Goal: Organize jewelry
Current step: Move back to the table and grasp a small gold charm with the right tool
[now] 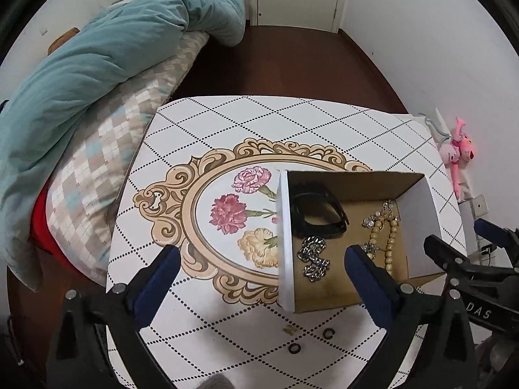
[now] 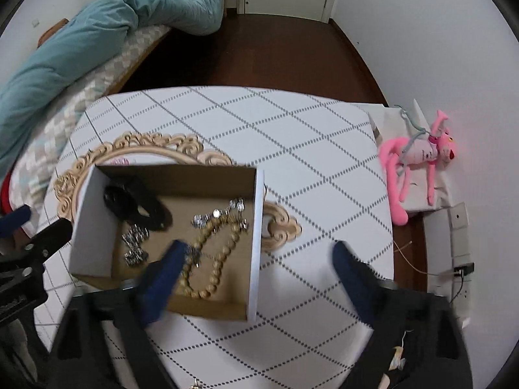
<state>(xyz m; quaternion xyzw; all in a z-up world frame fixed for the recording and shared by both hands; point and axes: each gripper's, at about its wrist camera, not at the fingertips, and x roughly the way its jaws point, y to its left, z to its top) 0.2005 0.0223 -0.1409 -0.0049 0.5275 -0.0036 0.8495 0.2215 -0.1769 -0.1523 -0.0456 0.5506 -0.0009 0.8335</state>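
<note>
An open cardboard box (image 1: pixel 285 227) with white outer walls stands on the patterned table (image 1: pixel 227 123). In it lie a black bangle (image 1: pixel 318 214), a silver chain (image 1: pixel 313 259) and a gold bead necklace (image 1: pixel 386 236). My left gripper (image 1: pixel 261 256) is open, its blue pads straddling the box's left wall. My right gripper (image 2: pixel 258 253) is open too, astride the right wall of the box (image 2: pixel 254 259), one pad over the bead necklace (image 2: pixel 214 259). Neither holds anything. Two dark rings (image 1: pixel 294 348) and a small gold piece (image 1: pixel 289 329) lie loose in front of the box.
A bed with a teal duvet (image 1: pixel 97 64) runs along the table's left side. A pink plush toy (image 2: pixel 418 162) lies on a white ledge to the right, near a wall socket (image 2: pixel 460 227). Dark wooden floor stretches beyond the table.
</note>
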